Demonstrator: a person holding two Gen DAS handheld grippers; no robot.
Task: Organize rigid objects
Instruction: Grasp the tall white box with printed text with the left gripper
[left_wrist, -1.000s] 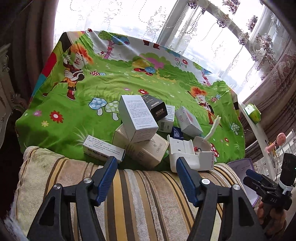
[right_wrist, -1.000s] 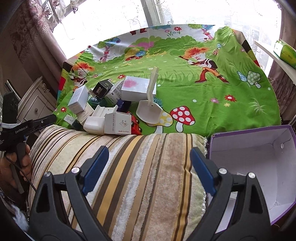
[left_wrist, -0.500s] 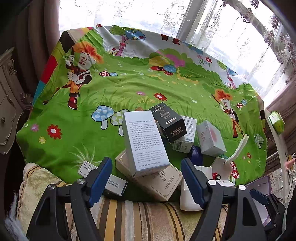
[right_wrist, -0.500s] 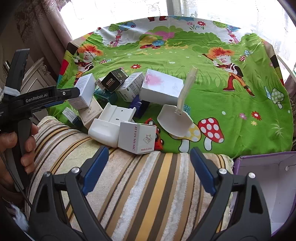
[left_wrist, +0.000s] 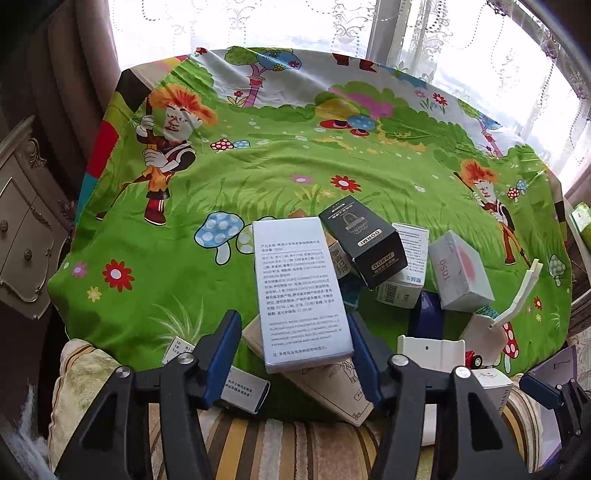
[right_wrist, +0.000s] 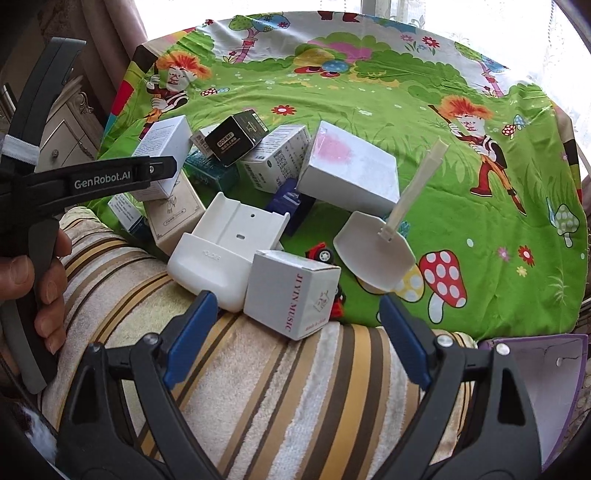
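A heap of small boxes lies on the cartoon-print green cloth (left_wrist: 280, 173). My left gripper (left_wrist: 293, 334) is open, its blue fingers on either side of the near end of a tall white text-covered box (left_wrist: 301, 288), close to its sides. That box also shows in the right wrist view (right_wrist: 164, 155). My right gripper (right_wrist: 295, 317) is open and empty, just short of a white JIYIN MUSIC box (right_wrist: 291, 293). Beside it lie a white plastic holder (right_wrist: 225, 243) and a white scoop (right_wrist: 376, 247).
A black DORMI box (left_wrist: 364, 242), a white box with a pink patch (right_wrist: 351, 168), a beige box (left_wrist: 325, 384) and a red toy car (right_wrist: 321, 254) are in the heap. A striped cushion (right_wrist: 280, 387) lies in front. A purple-edged open box (right_wrist: 543, 384) sits at right.
Both grippers have moved forward toward the heap. The left one now straddles the tall white box; the right one has closed in on the JIYIN MUSIC box.
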